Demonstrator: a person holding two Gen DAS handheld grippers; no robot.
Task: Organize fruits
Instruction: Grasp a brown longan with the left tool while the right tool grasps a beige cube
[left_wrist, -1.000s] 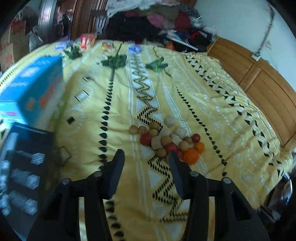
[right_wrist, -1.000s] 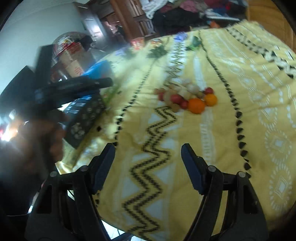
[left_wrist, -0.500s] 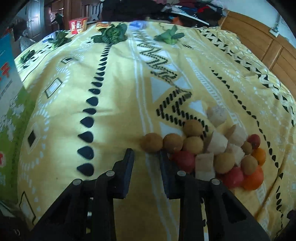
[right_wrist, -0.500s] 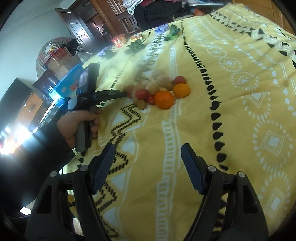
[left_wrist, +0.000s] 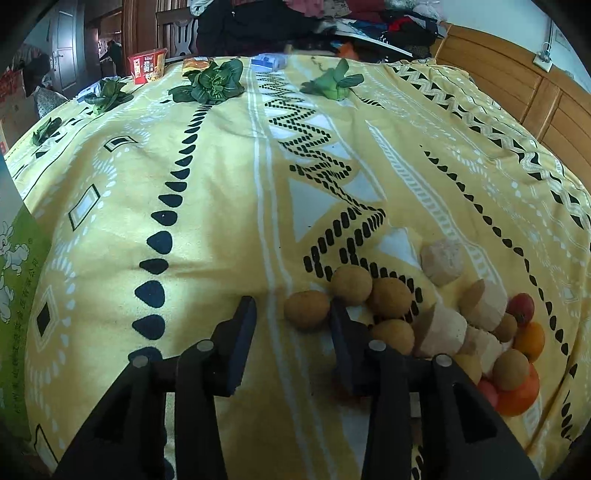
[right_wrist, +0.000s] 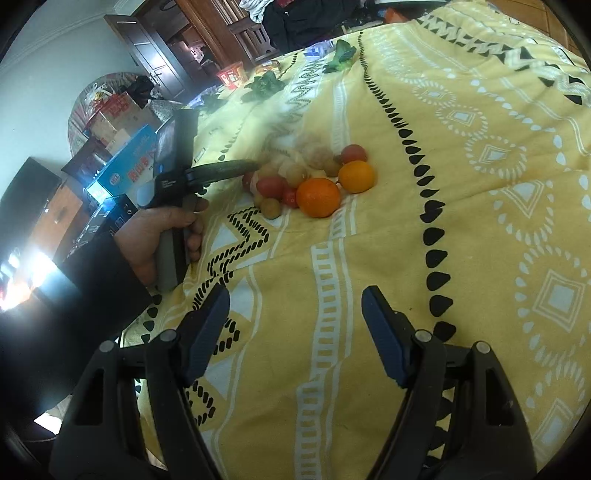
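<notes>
Only "劲爽" on the red noodle cup (left_wrist: 146, 67) is legible.

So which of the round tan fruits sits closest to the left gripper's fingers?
The leftmost tan fruit, at the pile's left edge, lies just ahead of the gap in the open left gripper; the other tan ones sit farther right, beyond or behind its right finger.

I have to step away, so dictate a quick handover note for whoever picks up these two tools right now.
Left tool: open, empty, low at the near-left edge of the fruit pile, a round tan fruit between its fingertips, not gripped.
Right tool: open, empty, held back from the pile over the yellow bedspread.
Fruit: all in one mixed heap, including large orange, smaller orange, red fruits, tan round fruits and pale cut chunks.
Done: nothing sorted yet.
Left: the whole sorting job; probably start with that tan fruit.
</notes>
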